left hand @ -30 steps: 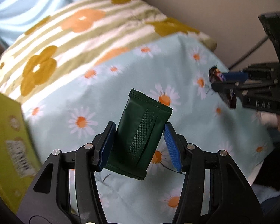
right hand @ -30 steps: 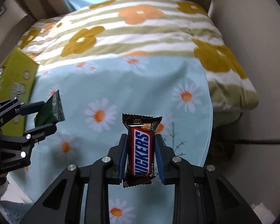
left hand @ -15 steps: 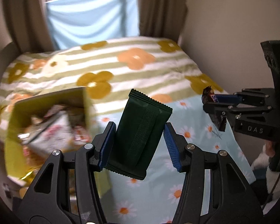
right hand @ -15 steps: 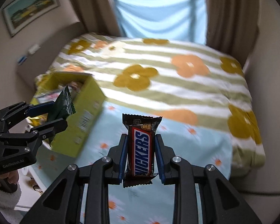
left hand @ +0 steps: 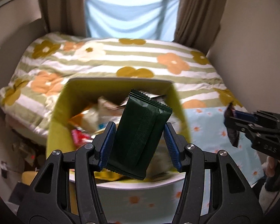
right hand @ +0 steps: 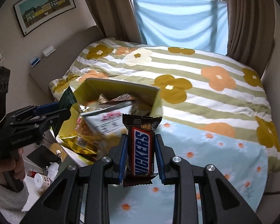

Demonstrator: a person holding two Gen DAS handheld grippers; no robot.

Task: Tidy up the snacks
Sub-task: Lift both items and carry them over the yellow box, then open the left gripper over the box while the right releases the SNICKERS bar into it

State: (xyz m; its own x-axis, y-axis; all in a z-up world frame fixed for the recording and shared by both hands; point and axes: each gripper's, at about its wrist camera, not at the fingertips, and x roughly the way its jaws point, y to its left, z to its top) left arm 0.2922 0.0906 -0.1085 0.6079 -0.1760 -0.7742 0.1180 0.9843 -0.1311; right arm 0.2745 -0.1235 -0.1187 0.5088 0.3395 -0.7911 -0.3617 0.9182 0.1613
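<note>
My left gripper [left hand: 139,147] is shut on a dark green snack packet [left hand: 140,136], held upright in front of an open yellow-green box [left hand: 58,115] full of snack bags. The same gripper shows in the right wrist view [right hand: 54,112], with the packet's tip [right hand: 68,97] beside the box [right hand: 155,104]. My right gripper [right hand: 141,156] is shut on a Snickers bar [right hand: 141,147], held upright to the right of the box. It also shows in the left wrist view [left hand: 233,127] at the right edge.
The box stands on a round table under a light blue daisy cloth [right hand: 224,160]. Behind it lies a bed with a striped flowered cover [left hand: 140,59], then curtains and a window. Small jars and clutter [right hand: 43,179] sit low on the left.
Both grippers have swung left and lifted their view from the daisy cloth to the open box and bed. Each keeps its snack held.
</note>
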